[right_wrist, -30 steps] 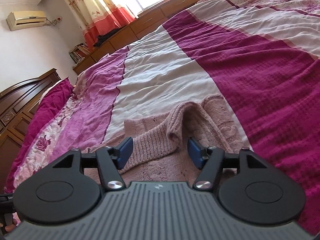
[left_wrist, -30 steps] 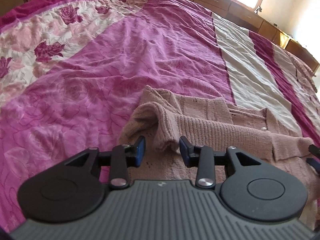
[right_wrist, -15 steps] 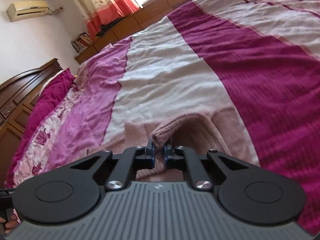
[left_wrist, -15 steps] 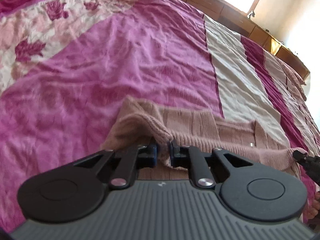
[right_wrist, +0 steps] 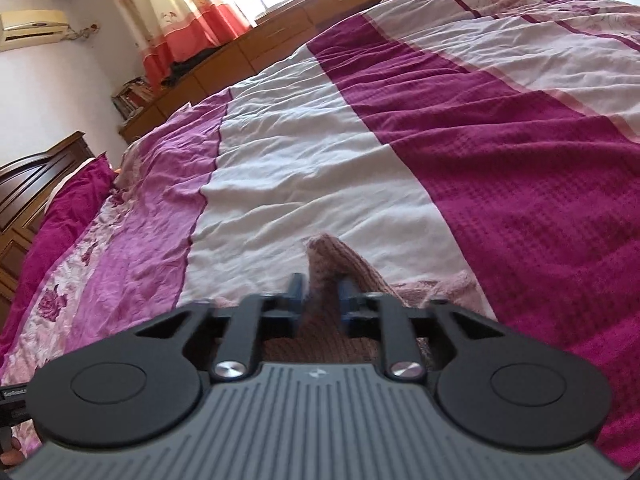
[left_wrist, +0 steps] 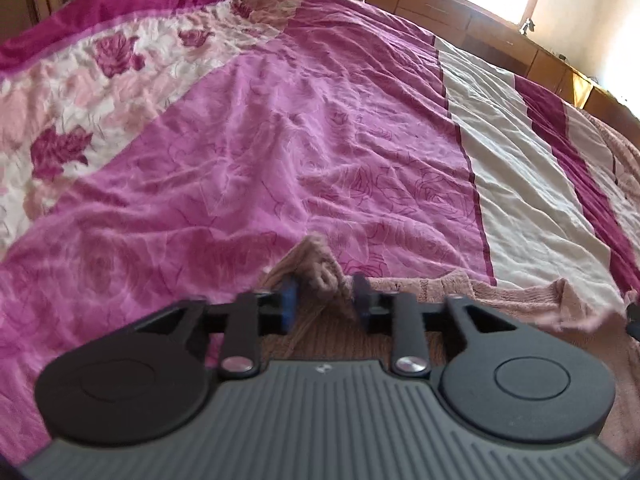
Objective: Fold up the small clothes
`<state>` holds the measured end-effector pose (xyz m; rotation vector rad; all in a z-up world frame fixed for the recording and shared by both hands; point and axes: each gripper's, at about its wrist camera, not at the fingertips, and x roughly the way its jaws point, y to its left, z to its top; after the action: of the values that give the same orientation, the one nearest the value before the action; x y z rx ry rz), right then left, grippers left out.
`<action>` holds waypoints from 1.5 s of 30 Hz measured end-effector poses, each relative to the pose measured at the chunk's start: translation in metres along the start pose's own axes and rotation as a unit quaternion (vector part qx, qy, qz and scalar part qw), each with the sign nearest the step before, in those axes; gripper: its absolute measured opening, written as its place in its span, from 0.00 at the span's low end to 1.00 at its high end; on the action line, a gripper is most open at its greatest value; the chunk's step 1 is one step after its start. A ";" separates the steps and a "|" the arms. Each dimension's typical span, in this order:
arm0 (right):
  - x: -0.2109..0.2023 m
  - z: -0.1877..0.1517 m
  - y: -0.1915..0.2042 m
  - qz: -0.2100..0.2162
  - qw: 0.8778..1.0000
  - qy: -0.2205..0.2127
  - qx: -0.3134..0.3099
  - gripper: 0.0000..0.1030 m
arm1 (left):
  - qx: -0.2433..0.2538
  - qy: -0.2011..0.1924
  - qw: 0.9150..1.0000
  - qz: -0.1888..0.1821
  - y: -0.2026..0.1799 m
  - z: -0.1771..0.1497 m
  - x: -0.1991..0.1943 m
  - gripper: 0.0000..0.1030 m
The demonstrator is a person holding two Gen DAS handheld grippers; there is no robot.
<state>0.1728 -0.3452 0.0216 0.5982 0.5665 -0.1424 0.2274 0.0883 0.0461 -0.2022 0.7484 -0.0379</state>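
A dusty-pink knitted sweater (left_wrist: 500, 292) lies on the bed close under both grippers. In the left wrist view a bunched fold of it stands between the blue pads of my left gripper (left_wrist: 324, 300). Those jaws are opening, and there is a gap on each side of the knit. In the right wrist view a raised ridge of the sweater (right_wrist: 332, 256) pokes up between the pads of my right gripper (right_wrist: 320, 296). Its jaws are also opening and no longer pinch the knit. The grippers' bodies hide most of the garment.
The sweater rests on a wrinkled bedspread (left_wrist: 280, 140) with pink, cream and magenta stripes. A dark wooden headboard (right_wrist: 32, 184) stands at the left. Low wooden cabinets (right_wrist: 280, 36) run under the window beyond the bed, beside red-and-cream curtains (right_wrist: 180, 20).
Both grippers shut on folds of the sweater half a second ago and carried them forward over the bed. Now both pairs of jaws stand apart again, with the folds still between them.
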 end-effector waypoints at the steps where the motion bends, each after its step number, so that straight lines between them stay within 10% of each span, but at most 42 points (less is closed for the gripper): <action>1: -0.002 -0.001 -0.001 0.003 1.000 -0.006 0.003 0.65 | 0.005 -0.003 1.000 0.002 -0.001 0.000 -0.002 0.44; 16: -0.059 -0.023 -0.003 0.023 0.999 -0.020 -0.034 0.77 | 0.066 -0.003 0.997 0.028 0.006 -0.013 -0.028 0.48; 27: -0.091 -0.062 -0.005 0.023 0.998 0.004 -0.057 0.79 | 0.124 -0.003 0.990 -0.071 -0.006 -0.034 -0.031 0.46; 33: -0.091 -0.078 -0.010 0.019 0.998 -0.004 -0.063 0.79 | 0.111 -0.015 0.994 -0.009 0.000 -0.029 -0.012 0.46; 45: -0.091 -0.077 -0.011 0.023 0.998 0.001 -0.060 0.80 | 0.066 0.011 0.998 0.001 0.022 -0.022 -0.006 0.48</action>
<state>0.0576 -0.3138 0.0136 0.4944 0.5592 -0.0628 0.2067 0.1065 0.0302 -0.0742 0.7643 -0.0874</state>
